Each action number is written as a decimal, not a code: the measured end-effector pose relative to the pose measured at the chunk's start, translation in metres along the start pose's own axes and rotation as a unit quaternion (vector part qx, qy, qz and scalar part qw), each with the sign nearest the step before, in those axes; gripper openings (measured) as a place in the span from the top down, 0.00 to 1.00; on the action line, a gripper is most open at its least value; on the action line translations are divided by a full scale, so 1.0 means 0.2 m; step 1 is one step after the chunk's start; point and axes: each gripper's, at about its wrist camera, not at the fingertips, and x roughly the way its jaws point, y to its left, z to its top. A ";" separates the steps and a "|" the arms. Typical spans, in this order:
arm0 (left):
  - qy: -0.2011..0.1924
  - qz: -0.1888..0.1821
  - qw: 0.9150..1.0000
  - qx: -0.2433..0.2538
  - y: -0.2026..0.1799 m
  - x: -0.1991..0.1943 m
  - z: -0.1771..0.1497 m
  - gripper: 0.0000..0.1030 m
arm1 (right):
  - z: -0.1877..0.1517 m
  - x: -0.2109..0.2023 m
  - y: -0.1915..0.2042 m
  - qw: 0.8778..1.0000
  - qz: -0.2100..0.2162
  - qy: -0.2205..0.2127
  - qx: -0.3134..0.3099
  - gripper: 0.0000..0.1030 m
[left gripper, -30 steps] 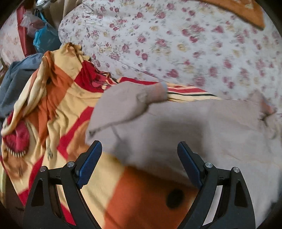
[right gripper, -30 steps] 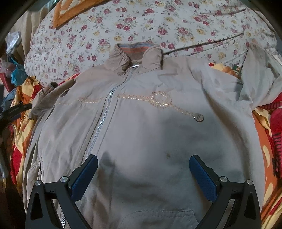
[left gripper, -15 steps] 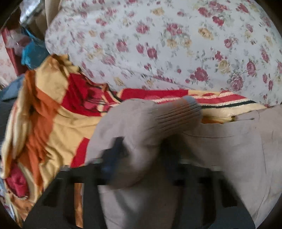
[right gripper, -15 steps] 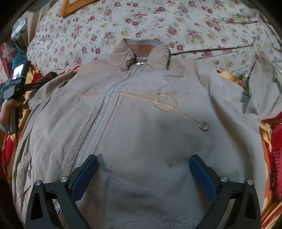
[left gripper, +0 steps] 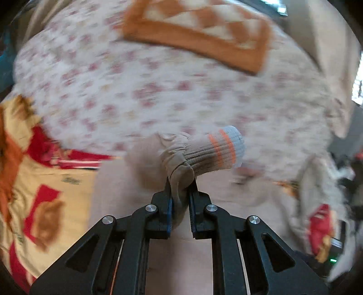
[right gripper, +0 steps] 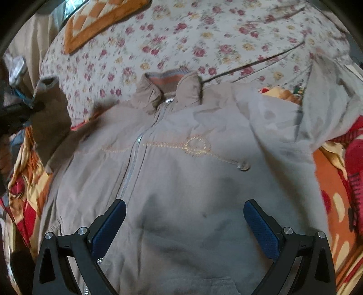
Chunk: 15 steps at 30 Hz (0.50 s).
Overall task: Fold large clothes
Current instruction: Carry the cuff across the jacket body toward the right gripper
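We see a big tan jacket (right gripper: 186, 181) lying flat on a bed, front side up. Its zipper (right gripper: 133, 158) is closed and runs from the collar (right gripper: 169, 87) at twelve o'clock down toward seven o'clock. A stitched gold loop (right gripper: 197, 145) sits on the chest, a bit toward one o'clock from the middle.

Our left gripper (left gripper: 180, 181) has its jaws squeezed tight on one sleeve (left gripper: 179, 172) of the jacket, right behind the cuff (left gripper: 217, 151). The cuff is ribbed, with orange and grey stripes, and it sticks out past the jaws toward one o'clock. In the right wrist view this same sleeve is lifted up off the bed at nine o'clock.

Our right gripper (right gripper: 185, 223) hangs over the lower front of the jacket. Its jaws are wide apart and hold nothing.

The other sleeve (right gripper: 326, 104) lies bunched at two o'clock. A flowered sheet (right gripper: 204, 40) covers the bed beyond the collar. A red, orange and yellow blanket (right gripper: 335, 192) shows at both sides. An orange patterned cushion (right gripper: 97, 20) lies at eleven o'clock.
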 end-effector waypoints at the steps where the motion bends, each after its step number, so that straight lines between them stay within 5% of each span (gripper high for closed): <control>1: 0.003 -0.022 1.000 0.003 -0.10 0.00 -0.02 0.90 | 0.00 -0.02 -0.01 1.000 -0.001 -0.007 0.005 0.00; 9: 0.080 -0.101 0.992 0.004 -0.62 0.42 -0.33 0.86 | 0.03 -0.07 -0.12 0.999 -0.022 -0.019 0.042 0.00; 11: 0.115 -0.104 0.988 0.012 -0.67 0.53 -0.42 0.66 | 0.03 -0.06 -0.17 0.998 -0.017 -0.011 0.061 0.00; 15: 0.152 -0.127 0.980 0.007 -0.66 0.57 -0.49 0.54 | 0.03 -0.05 -0.23 0.995 0.006 -0.002 0.096 0.00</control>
